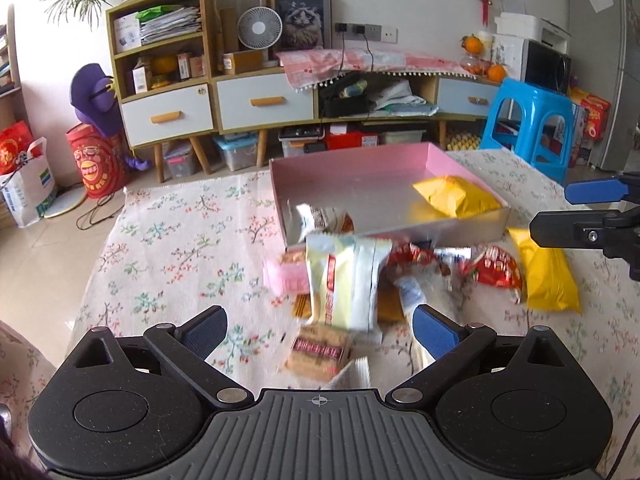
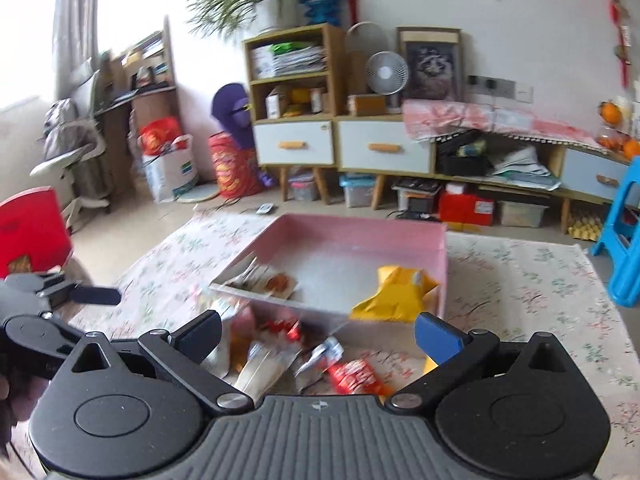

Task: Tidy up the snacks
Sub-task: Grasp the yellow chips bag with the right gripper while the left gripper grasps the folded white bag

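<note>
In the pink box (image 1: pixel 360 184) lie a yellow packet (image 1: pixel 456 196) and a white one (image 1: pixel 320 218).

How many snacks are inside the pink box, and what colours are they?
yellow packet: 1
white and orange packet: 1
Total inside the pink box: 2

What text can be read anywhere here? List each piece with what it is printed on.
None can be read.
Cream snack packet with a red stripe: print blurred.
Red snack packet: white lettering blurred.
Tan biscuit pack: label blurred.
Red paper bag on the floor: characters too blurred.
</note>
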Demonstrator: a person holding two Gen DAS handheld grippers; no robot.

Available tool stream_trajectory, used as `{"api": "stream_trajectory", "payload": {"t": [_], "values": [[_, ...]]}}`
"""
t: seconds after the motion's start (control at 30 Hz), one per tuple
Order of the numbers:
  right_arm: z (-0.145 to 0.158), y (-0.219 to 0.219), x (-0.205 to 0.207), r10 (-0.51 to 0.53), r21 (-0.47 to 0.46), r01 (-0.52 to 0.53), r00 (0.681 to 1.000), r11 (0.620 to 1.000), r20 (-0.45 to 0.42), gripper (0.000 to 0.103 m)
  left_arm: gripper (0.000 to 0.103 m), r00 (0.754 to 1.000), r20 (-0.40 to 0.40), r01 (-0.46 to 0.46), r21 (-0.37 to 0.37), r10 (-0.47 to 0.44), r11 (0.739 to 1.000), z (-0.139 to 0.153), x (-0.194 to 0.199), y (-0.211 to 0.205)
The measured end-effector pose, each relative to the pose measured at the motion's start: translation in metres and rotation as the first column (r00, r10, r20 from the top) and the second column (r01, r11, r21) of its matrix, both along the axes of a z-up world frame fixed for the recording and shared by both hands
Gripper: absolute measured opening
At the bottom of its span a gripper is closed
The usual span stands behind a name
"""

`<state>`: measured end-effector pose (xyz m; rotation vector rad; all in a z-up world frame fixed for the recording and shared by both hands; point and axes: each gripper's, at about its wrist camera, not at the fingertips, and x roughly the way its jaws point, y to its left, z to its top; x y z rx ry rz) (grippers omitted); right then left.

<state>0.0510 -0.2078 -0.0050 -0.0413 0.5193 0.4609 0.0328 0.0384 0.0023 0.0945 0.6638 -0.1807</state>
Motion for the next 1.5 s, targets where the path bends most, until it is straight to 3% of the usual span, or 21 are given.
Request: {"api": "stream_trajectory", "payload": {"t": [0.5, 0.8, 1.13, 1.4, 1.5], "values": [[-0.024, 0.003, -0.025, 0.075, 0.008, -0.075, 0.996, 0.997, -0.038, 0.095, 0.1, 0.999, -0.005, 0.039, -0.124, -0.04, 0.992, -0.018, -0.026, 0.04], [-0.037, 0.017, -0.042, 0.205, 0.017, -0.205, 0.969, 0.979, -0.138, 0.095, 0.1, 0.983, -0.041, 0.176, -0.091, -0.181, 0.98, -0.026, -0.032, 0.03], [-0.057, 0.046, -0.062, 0.276, -0.107, -0.306, 0.933, 0.946, -0.23, 0.092, 0.098, 0.984, -0.158, 0.058, -0.15, -0.082, 0.987, -0.043, -0.021, 0.042], [-0.068, 0.053, -0.064, 0.274, -0.15, -0.321, 0.923, 0.935, -0.27, 0.077, 0.089, 0.978, -0.207, -0.017, -0.203, -0.026, 0.979, -0.048, -0.016, 0.055], [-0.068, 0.056, -0.065, 0.275, -0.174, -0.325, 0.926, 0.93, -0.259, 0.065, 0.079, 0.978, -0.204, -0.008, -0.209, -0.036, 0.978, -0.047, -0.017, 0.054]]}}
